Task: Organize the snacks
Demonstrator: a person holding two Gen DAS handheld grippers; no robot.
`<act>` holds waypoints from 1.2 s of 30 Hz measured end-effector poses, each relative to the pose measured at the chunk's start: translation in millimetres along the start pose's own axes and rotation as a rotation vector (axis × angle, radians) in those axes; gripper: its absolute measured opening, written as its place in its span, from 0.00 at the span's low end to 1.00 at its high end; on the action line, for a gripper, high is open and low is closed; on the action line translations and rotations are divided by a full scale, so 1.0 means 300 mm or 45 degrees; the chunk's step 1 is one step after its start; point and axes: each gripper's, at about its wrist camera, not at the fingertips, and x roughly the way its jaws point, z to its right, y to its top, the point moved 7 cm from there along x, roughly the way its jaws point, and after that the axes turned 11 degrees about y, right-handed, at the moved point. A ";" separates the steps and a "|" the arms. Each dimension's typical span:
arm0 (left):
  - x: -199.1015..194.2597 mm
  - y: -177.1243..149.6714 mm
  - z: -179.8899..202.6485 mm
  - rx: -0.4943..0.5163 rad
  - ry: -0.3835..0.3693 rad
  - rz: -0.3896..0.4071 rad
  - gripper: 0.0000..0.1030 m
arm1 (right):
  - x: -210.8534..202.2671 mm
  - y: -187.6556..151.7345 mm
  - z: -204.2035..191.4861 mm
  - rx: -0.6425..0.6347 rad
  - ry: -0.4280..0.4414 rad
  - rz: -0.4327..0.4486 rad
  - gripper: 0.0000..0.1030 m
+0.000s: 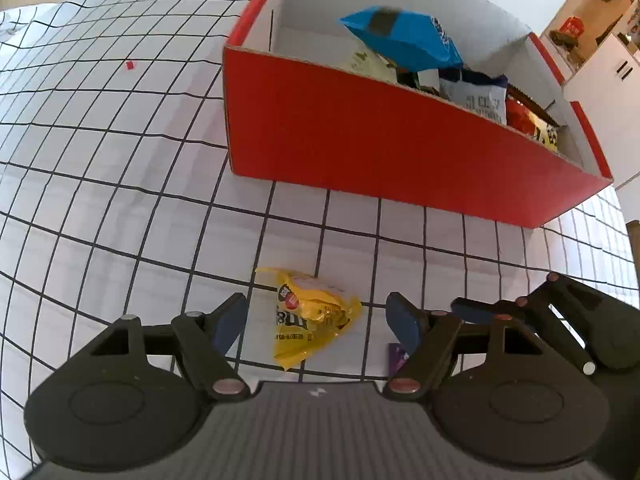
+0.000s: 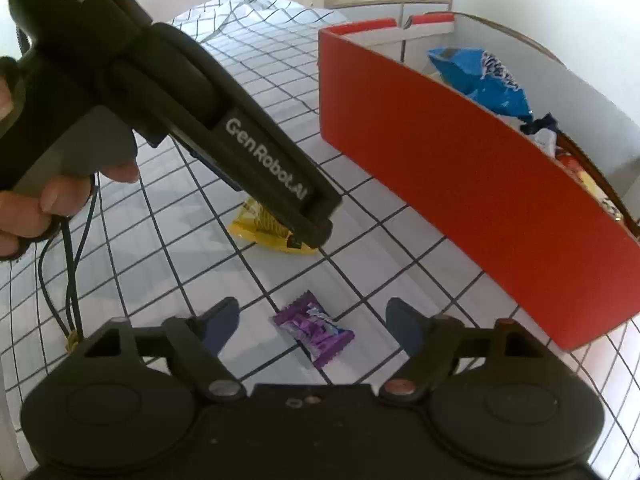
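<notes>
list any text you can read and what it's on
"GenRobot.AI": left gripper's black body, seen from the right wrist.
Yellow candy bag: logo crumpled, unreadable.
Purple wrapper: print too blurred.
Blue bag and grey bag in the red box: lettering too blurred.

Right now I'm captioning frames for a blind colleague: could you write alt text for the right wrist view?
The open right gripper hovers over a small purple candy wrapper on a black-gridded white tablecloth. Above left, a hand holds the left gripper over a yellow candy bag. At right stands a red cardboard box holding a blue snack bag.
</notes>
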 end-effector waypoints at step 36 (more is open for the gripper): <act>-0.267 -0.109 -0.069 0.054 0.083 0.174 0.32 | -0.247 -0.048 -0.084 0.372 -0.285 0.341 0.19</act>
